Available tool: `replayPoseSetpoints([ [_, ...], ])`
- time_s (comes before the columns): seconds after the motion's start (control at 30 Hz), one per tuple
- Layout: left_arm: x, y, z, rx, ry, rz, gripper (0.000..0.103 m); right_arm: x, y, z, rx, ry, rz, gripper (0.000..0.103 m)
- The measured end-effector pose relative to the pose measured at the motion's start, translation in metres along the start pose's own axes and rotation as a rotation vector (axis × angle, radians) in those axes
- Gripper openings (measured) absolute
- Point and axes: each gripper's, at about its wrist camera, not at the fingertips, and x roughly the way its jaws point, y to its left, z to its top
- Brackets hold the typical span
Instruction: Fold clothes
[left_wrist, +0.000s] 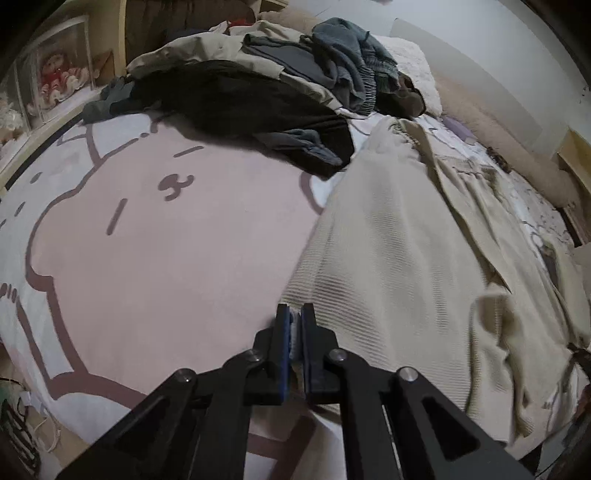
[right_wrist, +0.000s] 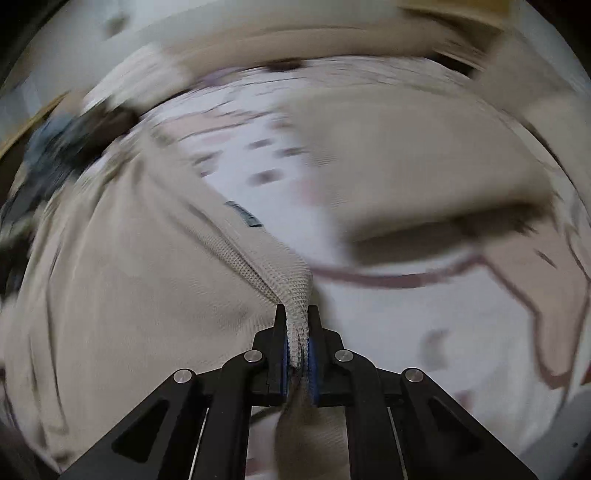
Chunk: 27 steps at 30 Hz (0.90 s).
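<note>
A cream waffle-knit garment (left_wrist: 388, 236) lies spread over the right half of the bed. My left gripper (left_wrist: 294, 314) is shut at its near left corner, with a sliver of pale cloth pinched between the blue pads. In the blurred right wrist view the same cream garment (right_wrist: 122, 280) fills the left side. My right gripper (right_wrist: 295, 314) is shut on a bunched fold of its edge, which rises from the jaws toward a small dark label (right_wrist: 245, 214).
A pink and white cartoon bedsheet (left_wrist: 155, 266) covers the bed. A heap of dark, beige and blue clothes (left_wrist: 258, 85) sits at the far end. A clear box with a doll (left_wrist: 61, 77) stands at far left. Another cream folded piece (right_wrist: 424, 173) lies to the right.
</note>
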Motion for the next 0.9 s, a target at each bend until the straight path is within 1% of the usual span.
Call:
replayPoseSetpoints([
  [0.07,0.001,0.006,0.001,-0.008,-0.005,0.022,0.006,0.003,-0.015,0.005,0.017,-0.009,-0.049,0.008],
  [0.1,0.001,0.011,0.002,-0.017,-0.008,0.031,0.006,0.008,-0.018,0.004,0.015,0.0,-0.065,0.008],
  [0.17,0.003,0.016,0.004,-0.016,-0.018,0.061,0.005,0.021,-0.012,-0.002,-0.019,0.022,-0.094,0.008],
  [0.2,0.003,0.018,0.006,-0.004,-0.029,0.095,0.001,0.024,-0.005,-0.007,-0.049,0.013,-0.122,0.008],
  [0.23,0.003,0.019,0.008,0.014,-0.043,0.138,0.001,0.024,0.003,-0.011,-0.085,-0.009,-0.156,0.009],
  [0.27,0.004,0.023,0.011,0.02,-0.047,0.157,0.001,0.022,0.007,-0.014,-0.105,-0.02,-0.172,0.01],
  [0.3,0.004,0.028,0.013,0.005,-0.039,0.142,0.001,0.019,0.009,-0.016,-0.115,-0.022,-0.176,0.011],
  [0.37,0.001,0.036,0.015,-0.024,-0.02,0.091,0.001,0.008,0.006,-0.018,-0.102,-0.015,-0.162,0.025],
  [0.4,-0.001,0.037,0.014,-0.024,-0.017,0.072,0.001,-0.002,0.003,-0.019,-0.083,-0.018,-0.156,0.054],
  [0.43,-0.003,0.037,0.013,-0.025,-0.014,0.053,0.001,-0.014,0.0,-0.02,-0.074,-0.038,-0.153,0.078],
  [0.47,-0.005,0.038,0.012,-0.025,-0.011,0.034,0.004,-0.026,-0.001,-0.021,-0.07,-0.07,-0.151,0.08],
  [0.53,-0.007,0.038,0.008,-0.023,-0.003,0.001,0.018,-0.051,-0.004,-0.023,-0.076,-0.113,-0.14,0.08],
  [0.57,-0.008,0.037,0.005,-0.02,-0.002,-0.011,0.029,-0.065,-0.003,-0.025,-0.072,-0.134,-0.111,0.08],
  [0.6,-0.009,0.034,0.004,-0.013,-0.006,-0.014,0.034,-0.076,0.003,-0.025,-0.07,-0.145,-0.056,0.08],
  [0.63,-0.009,0.032,0.003,-0.005,-0.012,-0.015,0.035,-0.083,0.01,-0.025,-0.071,-0.148,0.007,0.08],
  [0.7,-0.009,0.028,0.003,-0.002,-0.016,-0.028,0.05,-0.096,0.043,-0.031,-0.13,-0.144,0.149,0.08],
  [0.77,-0.006,0.025,0.004,-0.008,-0.014,-0.053,0.059,-0.105,0.092,-0.04,-0.25,-0.152,0.256,0.08],
  [0.8,-0.004,0.022,0.004,-0.006,-0.012,-0.059,0.062,-0.105,0.116,-0.046,-0.308,-0.144,0.298,0.079],
  [0.83,-0.002,0.019,0.004,-0.001,-0.011,-0.06,0.062,-0.103,0.14,-0.052,-0.361,-0.127,0.334,0.076],
  [0.87,0.0,0.016,0.004,0.001,-0.014,-0.058,0.062,-0.101,0.164,-0.058,-0.414,-0.109,0.371,0.071],
  [0.9,0.0,0.013,0.003,0.0,-0.021,-0.058,0.062,-0.096,0.185,-0.062,-0.442,-0.072,0.423,0.063],
])
